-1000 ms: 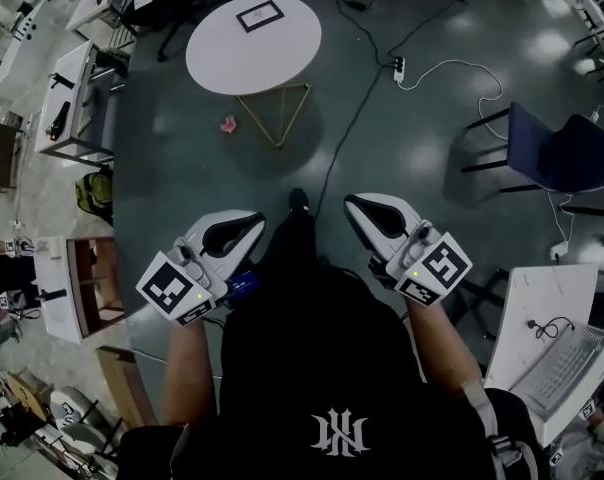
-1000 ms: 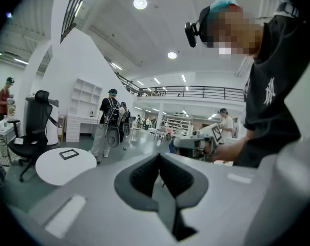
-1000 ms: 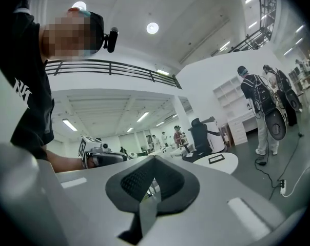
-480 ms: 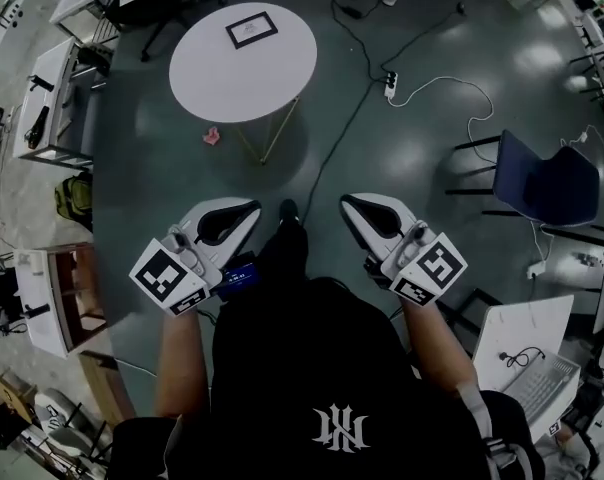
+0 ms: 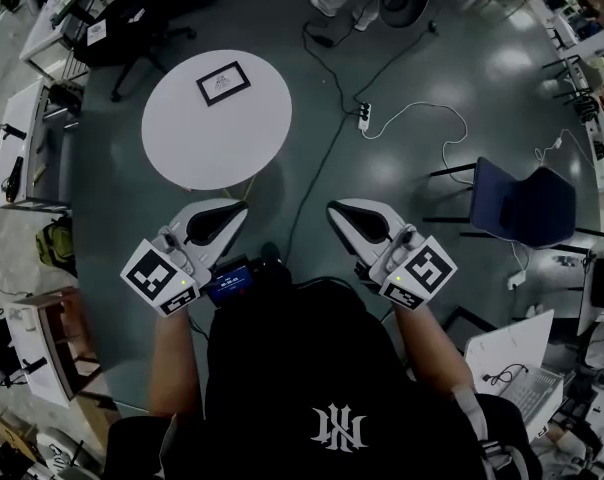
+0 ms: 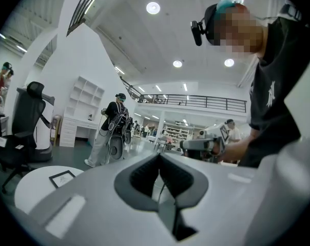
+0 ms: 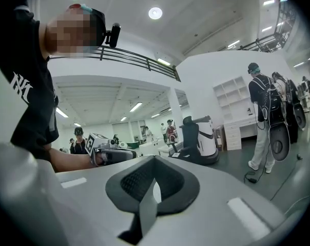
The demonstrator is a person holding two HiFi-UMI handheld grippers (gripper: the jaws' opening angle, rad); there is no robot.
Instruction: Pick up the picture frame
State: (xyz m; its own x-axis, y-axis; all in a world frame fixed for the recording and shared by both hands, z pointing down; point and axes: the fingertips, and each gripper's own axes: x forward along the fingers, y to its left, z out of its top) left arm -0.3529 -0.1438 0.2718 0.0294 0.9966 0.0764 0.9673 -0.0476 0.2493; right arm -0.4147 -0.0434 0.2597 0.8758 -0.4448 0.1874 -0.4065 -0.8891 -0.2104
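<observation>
Head view: left claw [image 5: 238, 209], right claw [image 5: 336, 209] both clenched, empty; picture frame [image 5: 223, 83] on table [image 5: 212, 143].

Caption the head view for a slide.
Left tongs and right tongs, shut, empty, short of picture frame on round table.

The picture frame [image 5: 223, 83] is black-edged, the table [image 5: 212, 143] white, the chair [image 5: 522, 206] dark blue, the floor [image 5: 432, 68] grey-green.

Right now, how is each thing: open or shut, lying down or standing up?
round table: standing upright.
picture frame: lying flat on the round table, untouched.
left gripper: shut, empty.
right gripper: shut, empty.
blue chair: standing, nobody on it.
</observation>
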